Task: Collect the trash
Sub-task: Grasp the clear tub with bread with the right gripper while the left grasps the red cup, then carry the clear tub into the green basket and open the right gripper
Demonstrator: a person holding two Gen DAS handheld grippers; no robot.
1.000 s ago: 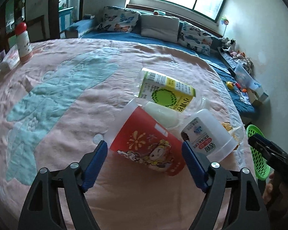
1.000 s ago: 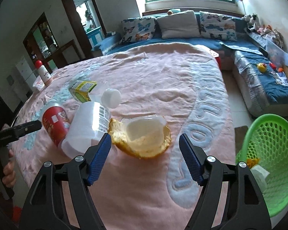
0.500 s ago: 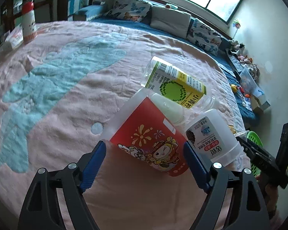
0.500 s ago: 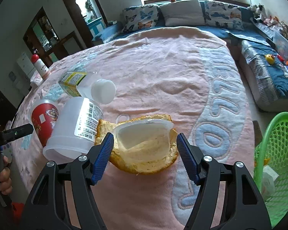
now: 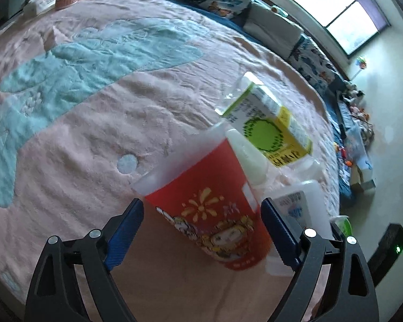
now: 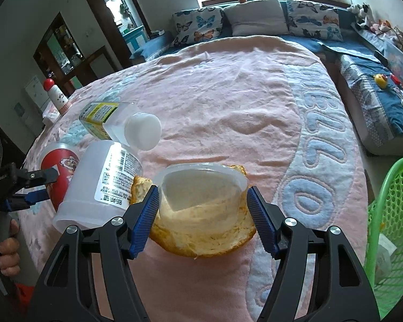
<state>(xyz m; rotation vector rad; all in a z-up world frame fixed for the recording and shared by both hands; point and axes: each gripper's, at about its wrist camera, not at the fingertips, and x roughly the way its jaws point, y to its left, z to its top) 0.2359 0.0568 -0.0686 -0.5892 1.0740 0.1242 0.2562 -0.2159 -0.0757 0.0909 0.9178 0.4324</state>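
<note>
Two grippers are working at once, each lined up on its own piece of trash on the pink blanket [image 6: 228, 102] that covers the bed. Step in hand: pre-grasp, nothing lifted yet.

The left gripper [image 5: 202, 221] straddles the red cup [image 5: 209, 201], which lies on its side with its clear rim pointing away from the camera. Its jaws are opening, the cup sits between them, and a gap shows on the left side; the right pad looks close to the cup wall, though I can't tell if it touches. Not a grip.

The right gripper [image 6: 202, 206] straddles the clear plastic cup [image 6: 201, 185], which sits in a hollowed yellow peel [image 6: 201, 236]. Its jaws stand part open, pads just beside the cup's sides; contact is not clear, so I read it as not yet clamped.

Other trash close by: a white plastic jar [image 6: 99, 185] on its side, touching the peel and lying just beside the red cup, and a green-yellow labelled bottle [image 6: 99, 116] with a white cap [image 6: 142, 131] behind them. The green basket [image 6: 389, 214] stands on the floor off the bed's right edge, with some scraps already in it.

Next move, as I judge it: each gripper closes on its item, lifts clear of its neighbours, then carries it to the basket. The left one needs care since the jar crowds its right pad and could get dragged. The right one has to squeeze cup and peel together, or the peel stays behind. Both cups are thin, so a light squeeze.
</note>
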